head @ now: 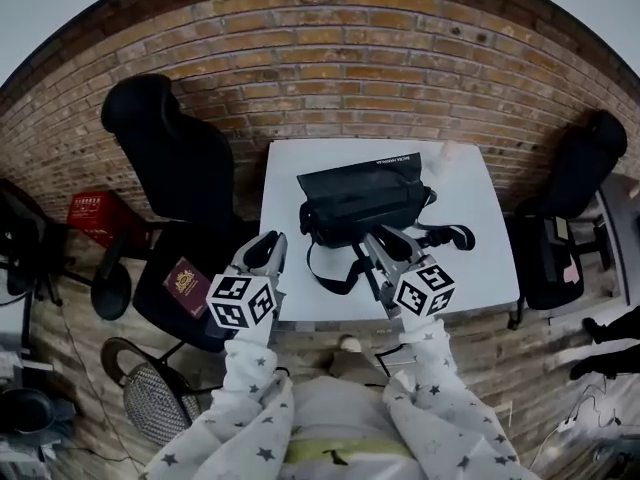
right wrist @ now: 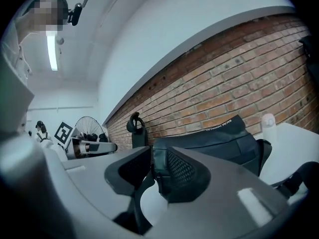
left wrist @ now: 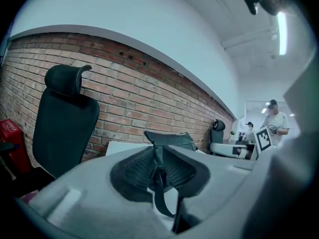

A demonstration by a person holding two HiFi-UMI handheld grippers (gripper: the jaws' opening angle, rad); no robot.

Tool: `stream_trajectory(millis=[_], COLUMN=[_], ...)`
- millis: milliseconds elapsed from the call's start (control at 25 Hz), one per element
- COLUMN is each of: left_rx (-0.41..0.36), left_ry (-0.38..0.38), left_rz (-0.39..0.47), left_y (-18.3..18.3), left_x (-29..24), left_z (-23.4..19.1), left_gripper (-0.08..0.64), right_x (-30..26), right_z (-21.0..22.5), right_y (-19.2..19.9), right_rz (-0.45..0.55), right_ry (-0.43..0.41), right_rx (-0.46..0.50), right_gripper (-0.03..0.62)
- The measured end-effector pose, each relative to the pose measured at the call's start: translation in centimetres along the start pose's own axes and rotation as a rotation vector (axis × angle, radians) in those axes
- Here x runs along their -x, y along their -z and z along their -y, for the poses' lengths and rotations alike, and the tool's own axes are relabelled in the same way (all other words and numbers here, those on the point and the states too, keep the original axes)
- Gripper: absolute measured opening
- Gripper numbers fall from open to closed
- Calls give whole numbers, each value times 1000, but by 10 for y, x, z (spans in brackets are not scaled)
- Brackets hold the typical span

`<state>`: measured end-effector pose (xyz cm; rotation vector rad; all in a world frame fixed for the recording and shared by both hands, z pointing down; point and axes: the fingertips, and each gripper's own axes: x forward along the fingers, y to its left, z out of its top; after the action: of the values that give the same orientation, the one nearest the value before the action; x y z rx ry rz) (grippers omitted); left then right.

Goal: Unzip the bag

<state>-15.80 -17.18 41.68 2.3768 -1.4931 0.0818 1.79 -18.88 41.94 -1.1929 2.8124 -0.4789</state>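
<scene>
Two tools hover at the near edge of the white worktop (head: 480, 268), and we point both at the black bag (head: 360, 200) lying just ahead of them, mid-worktop. Our left tool (head: 265, 250) sits off the bag's left corner, apart from it. Its jaws are parted by a narrow slit and grip nothing, and the bag's looped strap (head: 330, 287) shows beyond the slit. Our right tool (head: 385, 243) is just in front of the bag's near side. Its jaws are spread wider, with the pads pressing on nothing and the bag's end visible through the gap. Beyond the left tool, a black office chair (head: 165, 158) stands against a brick wall (head: 340, 58).
</scene>
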Motion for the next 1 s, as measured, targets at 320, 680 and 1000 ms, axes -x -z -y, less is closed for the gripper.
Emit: stream_trajectory(millis=[320,680,1000], left_rx=[13,52,49], left_ry=[-50,-18,59], left_rz=[-8,-52,-92], left_y=[-4,-1,-5], left_x=[-34,-71,-102], left_z=[-8,-21,-25], left_gripper=[92,172,207], right_x=[-27,-54,-73], right_z=[14,-1,-12], right_y=[14,58,95], right_rz=[-72,-233,-342], right_ry=[-121,-337,-403], right_rx=[-29,-91,-158], right_gripper=[117,139,156])
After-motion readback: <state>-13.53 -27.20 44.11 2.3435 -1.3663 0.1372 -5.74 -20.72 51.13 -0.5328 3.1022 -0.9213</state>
